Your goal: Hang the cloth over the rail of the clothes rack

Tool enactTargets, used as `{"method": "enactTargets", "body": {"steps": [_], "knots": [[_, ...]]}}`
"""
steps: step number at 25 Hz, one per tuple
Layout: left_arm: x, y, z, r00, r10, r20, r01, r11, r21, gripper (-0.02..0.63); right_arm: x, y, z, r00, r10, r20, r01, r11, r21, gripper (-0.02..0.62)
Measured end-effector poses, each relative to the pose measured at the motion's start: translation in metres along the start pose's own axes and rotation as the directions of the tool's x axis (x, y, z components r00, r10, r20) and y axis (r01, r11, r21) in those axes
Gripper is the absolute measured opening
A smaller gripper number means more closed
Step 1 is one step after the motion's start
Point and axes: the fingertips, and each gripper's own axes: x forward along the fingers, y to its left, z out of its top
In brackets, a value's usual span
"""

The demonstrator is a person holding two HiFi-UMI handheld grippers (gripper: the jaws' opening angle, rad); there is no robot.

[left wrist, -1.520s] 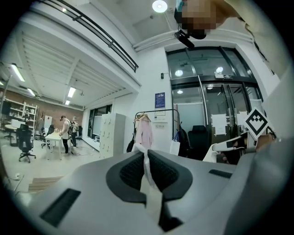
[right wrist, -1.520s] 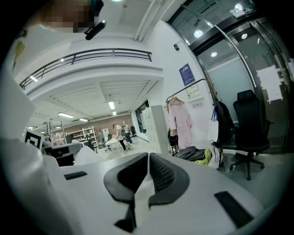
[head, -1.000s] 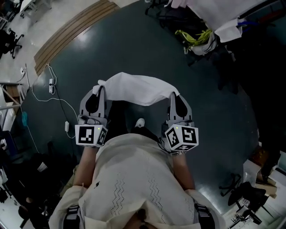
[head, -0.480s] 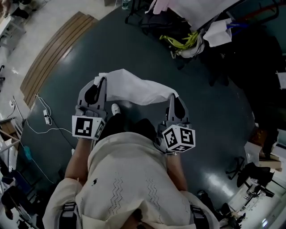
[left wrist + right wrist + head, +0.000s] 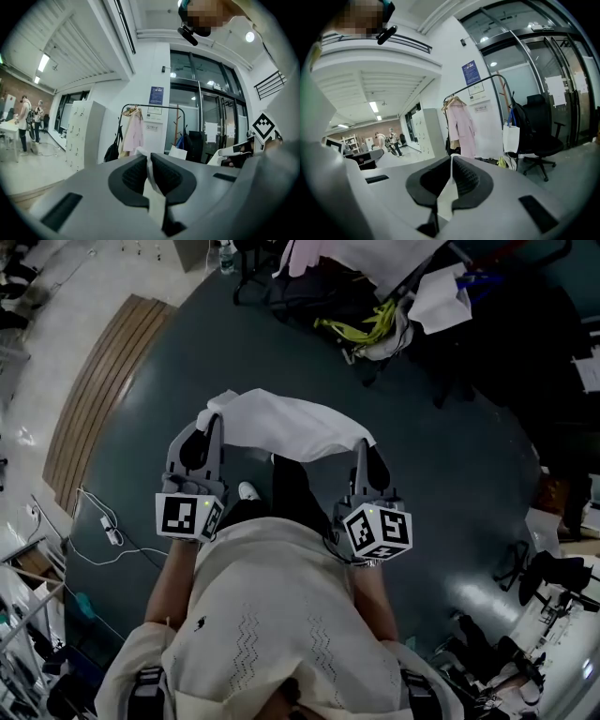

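A white cloth (image 5: 286,426) hangs stretched between my two grippers in front of the person's body. My left gripper (image 5: 214,418) is shut on its left corner and my right gripper (image 5: 361,442) on its right corner. In the left gripper view a strip of cloth (image 5: 152,197) is pinched between the dark pads of the left gripper (image 5: 149,161). The right gripper view shows a fold of cloth (image 5: 447,197) clamped the same way in the right gripper (image 5: 451,164). The clothes rack's black rail (image 5: 150,107) stands well ahead by the white wall, with a pink garment (image 5: 133,133) on it; this rail (image 5: 478,84) also shows in the right gripper view.
A black office chair (image 5: 539,136) and a white bag (image 5: 511,138) stand right of the rack. White lockers (image 5: 84,136) and people (image 5: 23,122) are off to the left. On the dark floor ahead lies a pile of clothes and bags (image 5: 361,329); cables (image 5: 103,531) trail at the left.
The person has walked on: the floor, the cables and the pile ahead have shifted in the head view. Both grippers still hold the cloth stretched between them.
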Motion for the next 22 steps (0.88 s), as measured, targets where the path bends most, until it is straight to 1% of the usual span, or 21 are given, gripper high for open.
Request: {"method": "enactTargets", "body": {"steps": [4,8,12,15,18,22], "knots": [[0.065,0.001,0.005,1.000,-0.028,-0.015,0.028,0.999,0.031,0.021,0.057,-0.037,0.014,1.000,-0.027,0.010,0.026,0.998,0.051,0.023],[0.140,0.010,0.023,0.999,-0.024,-0.023,0.025,0.998,0.062,0.021,0.124,-0.068,0.043,1.000,-0.018,0.013,0.017,0.996,0.088,0.023],[0.220,0.007,0.054,1.000,-0.014,0.004,0.014,0.996,0.091,0.021,0.187,-0.100,0.088,0.999,0.022,0.024,-0.024,0.997,0.079,0.023],[0.270,0.000,0.066,1.000,-0.015,0.027,0.013,0.997,0.078,0.021,0.221,-0.134,0.120,0.999,0.030,0.039,-0.032,0.999,0.042,0.023],[0.310,-0.005,0.059,0.999,-0.033,-0.003,0.033,0.999,0.040,0.021,0.243,-0.166,0.137,0.999,-0.003,0.052,0.000,0.998,0.059,0.023],[0.354,-0.008,0.052,0.996,-0.080,-0.042,0.081,0.996,0.037,0.021,0.261,-0.197,0.141,0.996,-0.081,0.042,0.076,0.993,0.095,0.023]]}}
